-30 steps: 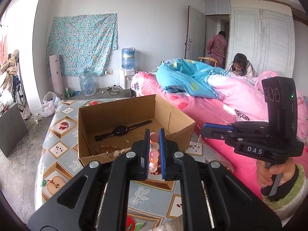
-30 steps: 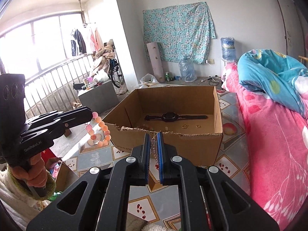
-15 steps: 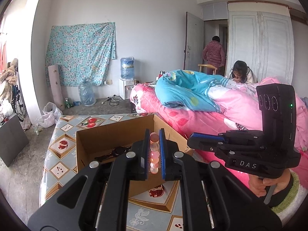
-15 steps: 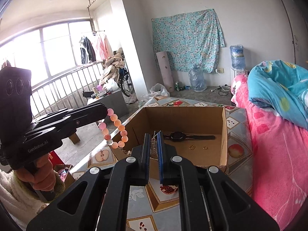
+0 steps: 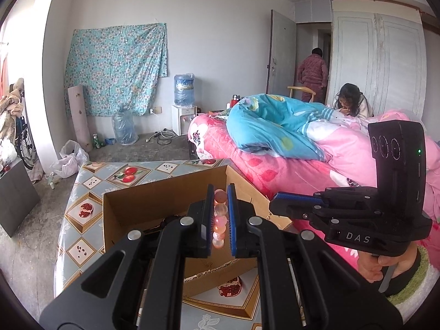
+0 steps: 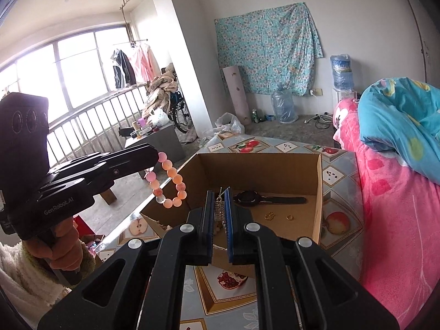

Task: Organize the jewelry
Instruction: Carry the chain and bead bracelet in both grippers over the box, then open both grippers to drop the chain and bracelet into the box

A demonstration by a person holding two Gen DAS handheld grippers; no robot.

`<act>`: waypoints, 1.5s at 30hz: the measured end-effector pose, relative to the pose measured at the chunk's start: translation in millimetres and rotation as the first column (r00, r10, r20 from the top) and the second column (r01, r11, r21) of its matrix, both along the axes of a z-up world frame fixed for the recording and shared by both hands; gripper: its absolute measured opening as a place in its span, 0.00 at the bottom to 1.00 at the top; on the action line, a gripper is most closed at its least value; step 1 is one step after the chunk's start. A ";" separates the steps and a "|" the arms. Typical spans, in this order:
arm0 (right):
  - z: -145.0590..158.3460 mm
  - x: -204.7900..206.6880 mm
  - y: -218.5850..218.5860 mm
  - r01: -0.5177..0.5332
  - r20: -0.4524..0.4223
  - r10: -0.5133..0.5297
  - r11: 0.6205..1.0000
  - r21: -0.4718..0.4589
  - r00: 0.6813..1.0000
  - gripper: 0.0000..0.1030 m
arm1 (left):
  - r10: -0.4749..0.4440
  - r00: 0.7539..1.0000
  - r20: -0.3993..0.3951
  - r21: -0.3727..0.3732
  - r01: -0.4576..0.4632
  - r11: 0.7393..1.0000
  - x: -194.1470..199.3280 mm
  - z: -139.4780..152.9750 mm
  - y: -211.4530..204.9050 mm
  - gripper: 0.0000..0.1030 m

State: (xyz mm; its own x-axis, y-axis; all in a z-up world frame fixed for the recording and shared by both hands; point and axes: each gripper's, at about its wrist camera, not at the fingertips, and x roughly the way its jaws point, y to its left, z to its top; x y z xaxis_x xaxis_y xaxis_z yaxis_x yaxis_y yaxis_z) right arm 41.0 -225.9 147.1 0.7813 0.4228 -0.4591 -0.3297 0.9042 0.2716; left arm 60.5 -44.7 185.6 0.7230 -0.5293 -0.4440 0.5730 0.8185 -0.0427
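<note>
Left wrist view: left gripper (image 5: 220, 214) has its jaws narrow, clamped on a pink-orange bead bracelet (image 5: 220, 221); beads stack between the blue pads, and in the right wrist view the rest of the loop dangles free off the tips at about 9 o'clock of the cardboard box (image 6: 319, 181). Right gripper (image 6: 219, 214) also has narrow jaws, pinching a small silver pendant (image 6: 219, 212) with a hook poking up above the pads. Both pieces are held in the air above the near edge of the box, so the step looks like carrying jewelry picked from the box to wherever it gets sorted; destination not visible. Inside the box: black wristwatch (image 6: 258, 198) at 12 o'clock from the right gripper, gold charm (image 6: 269, 215) and gold ring (image 6: 289, 217) at about 1 o'clock, some beige beads at the near left corner, partly hidden. Next move likely needs a clear spot on the fruit-print tablecloth (image 6: 338, 220) and a gentle lowering before opening, since the hanging loop can swing. In the way: tall box walls, the two grippers near each other at 3 o'clock in the left view, pink bed (image 5: 343, 162) just beside the table at 3 o'clock. Two people far back by the wardrobe, well apart from the work.
</note>
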 end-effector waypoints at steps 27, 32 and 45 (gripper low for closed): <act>-33.1 128.7 -15.5 -0.101 -0.271 0.080 0.993 -0.066 0.959 0.07 | 0.069 0.794 -0.603 0.223 0.085 0.971 172.7 -126.9 -46.1 0.08; -42.0 139.2 -17.9 -0.103 -0.299 0.078 0.992 -0.068 0.951 0.07 | 0.067 0.686 -0.724 0.234 0.153 0.960 181.9 -162.0 -58.3 0.08; -66.3 152.1 7.2 -0.179 -0.448 0.092 0.972 -0.155 0.889 0.08 | -0.014 0.711 -0.703 0.075 0.094 0.993 159.5 -125.3 -17.1 0.16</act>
State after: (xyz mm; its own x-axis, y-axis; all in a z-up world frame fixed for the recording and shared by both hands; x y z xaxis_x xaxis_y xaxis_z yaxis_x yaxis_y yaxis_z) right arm 193.1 -218.7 80.7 0.4258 0.3831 -0.8197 -0.3407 0.9072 0.2469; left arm 220.0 -61.8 60.3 0.1552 -0.4824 -0.8621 0.4544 0.8097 -0.3713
